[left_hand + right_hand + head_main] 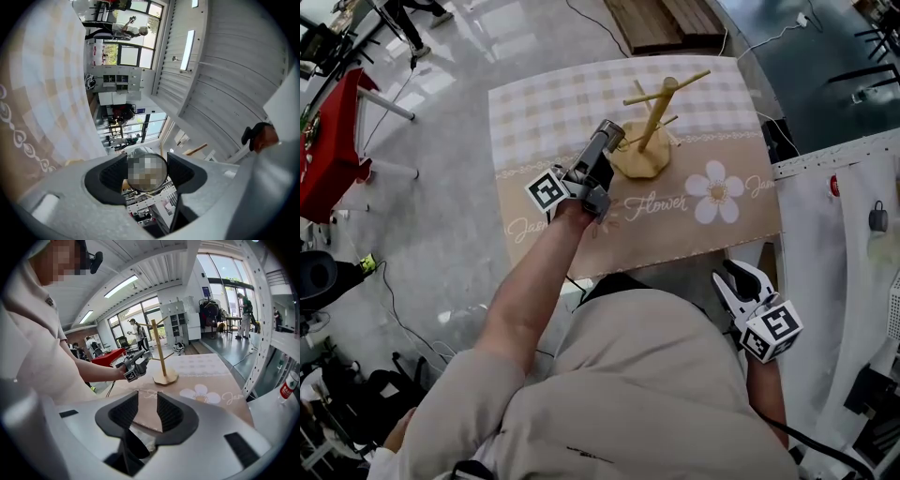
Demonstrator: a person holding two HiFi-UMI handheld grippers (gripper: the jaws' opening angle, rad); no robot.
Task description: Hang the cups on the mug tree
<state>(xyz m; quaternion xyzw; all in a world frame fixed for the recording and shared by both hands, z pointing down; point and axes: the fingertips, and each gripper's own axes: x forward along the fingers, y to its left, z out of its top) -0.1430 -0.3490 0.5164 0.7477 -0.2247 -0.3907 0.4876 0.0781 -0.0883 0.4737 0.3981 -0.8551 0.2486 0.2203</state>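
Note:
The wooden mug tree [654, 111] stands on its round base at the back middle of the table, and its pegs are bare. It also shows in the right gripper view as a mug tree [159, 352]. My left gripper [602, 152] is just left of the tree's base, shut on a shiny metal cup [608, 137] that points toward the tree. In the left gripper view the cup [146, 168] sits round between both pads, tilted up at the ceiling. My right gripper [734, 281] hangs off the table's front right corner, open and holding nothing [147, 411].
The table wears a beige cloth [712, 220] with checks, script and a white flower [716, 190]. A red cart [328, 150] stands at the far left. A white bench [848, 216] with a bottle [286, 385] lies to the right. Cables trail on the floor.

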